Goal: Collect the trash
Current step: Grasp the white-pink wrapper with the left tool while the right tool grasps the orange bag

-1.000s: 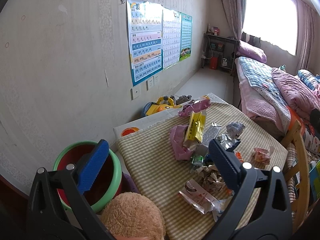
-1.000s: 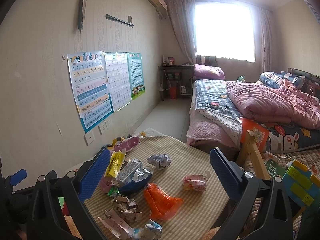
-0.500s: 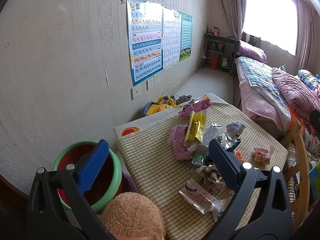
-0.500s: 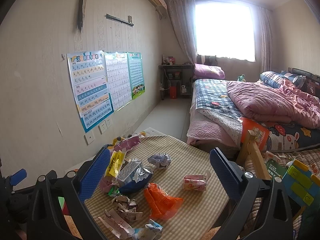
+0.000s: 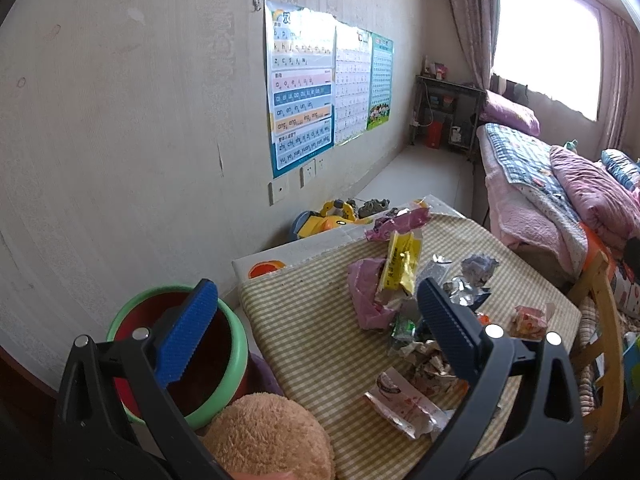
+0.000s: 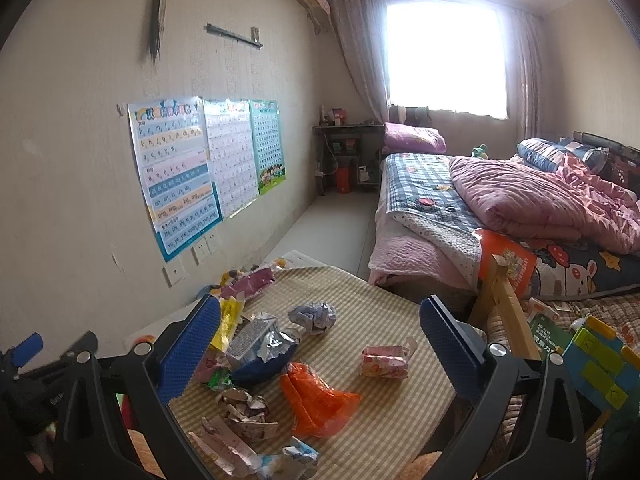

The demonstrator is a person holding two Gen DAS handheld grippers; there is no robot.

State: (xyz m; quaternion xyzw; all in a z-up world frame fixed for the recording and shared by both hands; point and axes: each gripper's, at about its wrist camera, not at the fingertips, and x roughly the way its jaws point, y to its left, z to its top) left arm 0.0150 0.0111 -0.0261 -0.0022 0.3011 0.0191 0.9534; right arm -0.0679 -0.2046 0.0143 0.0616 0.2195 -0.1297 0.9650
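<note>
Nothing moved; left claw (image 5: 316,320) and right claw (image 6: 320,344) spread above trash (image 6: 316,396).

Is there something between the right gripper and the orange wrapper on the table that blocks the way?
Nothing visible does. The right gripper is open above the table, and the orange wrapper lies uncovered below it, with crumpled paper only beside it.

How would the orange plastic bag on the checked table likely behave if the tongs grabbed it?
The orange plastic bag looks thin and crumpled, so it is probably floppy and very light. Its glossy film may slip between the pads. Lying flat on the checked cloth, it seems unlikely to roll.
</note>
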